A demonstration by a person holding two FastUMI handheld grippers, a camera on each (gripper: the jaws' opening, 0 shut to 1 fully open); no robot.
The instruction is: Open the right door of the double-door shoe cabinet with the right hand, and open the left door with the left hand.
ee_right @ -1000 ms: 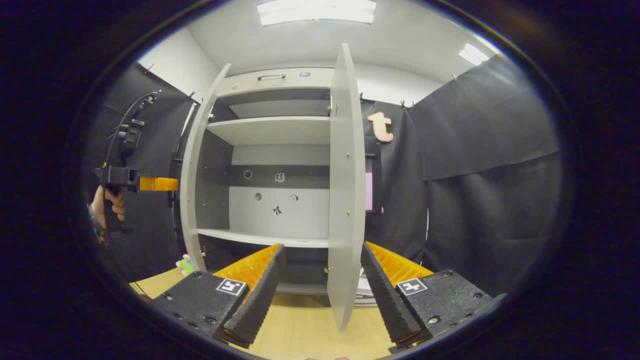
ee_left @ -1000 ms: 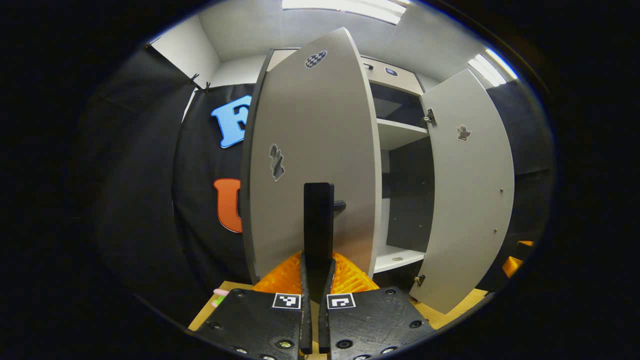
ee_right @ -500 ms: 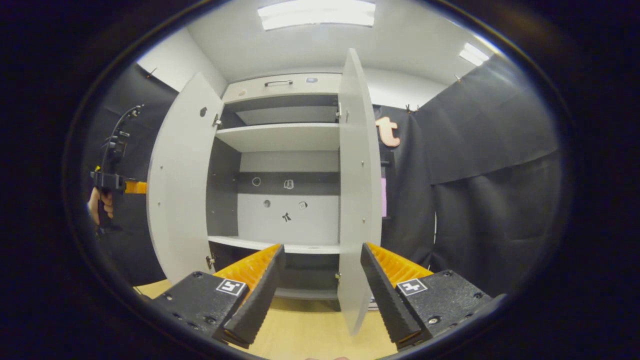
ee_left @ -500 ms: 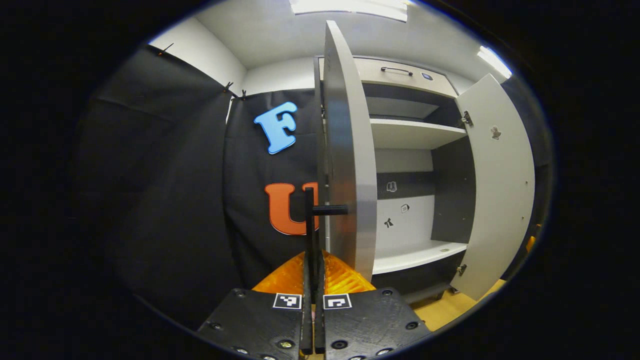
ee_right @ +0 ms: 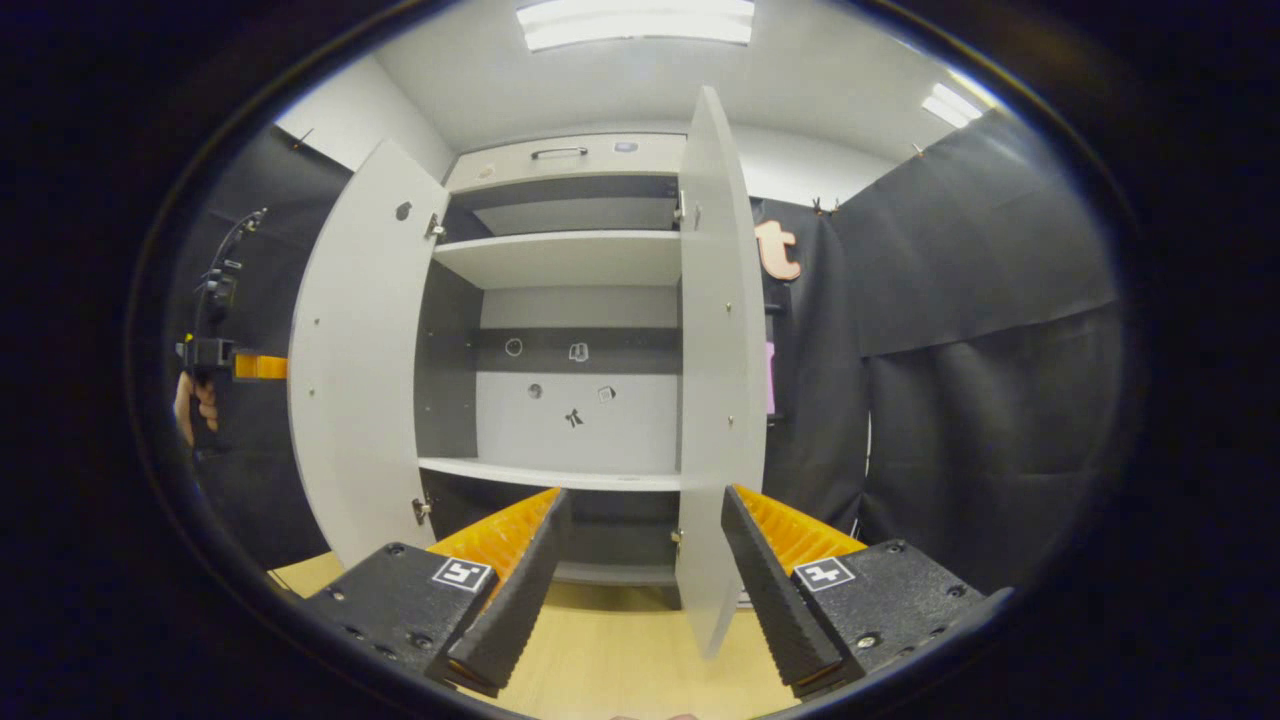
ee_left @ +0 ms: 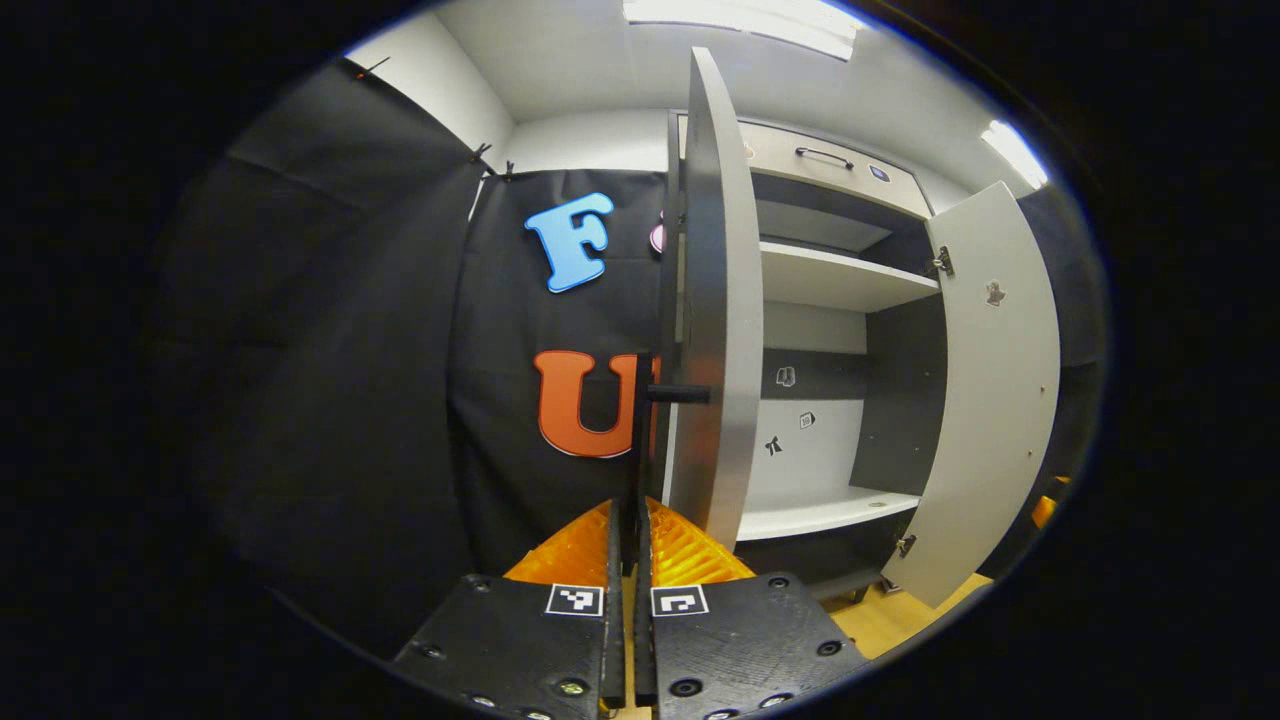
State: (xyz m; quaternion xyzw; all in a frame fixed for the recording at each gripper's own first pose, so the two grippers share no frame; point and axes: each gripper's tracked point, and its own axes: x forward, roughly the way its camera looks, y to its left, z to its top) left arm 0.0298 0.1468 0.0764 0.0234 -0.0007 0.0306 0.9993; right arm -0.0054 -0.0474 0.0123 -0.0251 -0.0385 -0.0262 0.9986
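Note:
The grey shoe cabinet [ee_right: 570, 260] stands with both doors swung out. In the left gripper view the left door [ee_left: 715, 300] shows almost edge-on. Its black bar handle [ee_left: 643, 430] runs down between my left gripper [ee_left: 630, 512], which is shut on it. The right door [ee_left: 1000, 380] hangs wide open farther right. In the right gripper view my right gripper [ee_right: 640, 580] is open, and the right door [ee_right: 715, 380] shows edge-on between its fingers without touching them. The left door [ee_right: 355, 370] stands open at left, with the left gripper [ee_right: 250, 366] and a hand [ee_right: 190, 405] behind it.
Inside the cabinet are two pale shelves [ee_right: 560, 475] and a dark back panel with small stickers. A drawer with a handle [ee_right: 558, 152] tops the cabinet. Black cloth walls close in on both sides. Light wooden floor [ee_right: 600, 670] lies below.
The left door has swung farther out with my left gripper on its handle, from face-on to nearly edge-on in the left gripper view. The right gripper has stayed open and hardly moved.

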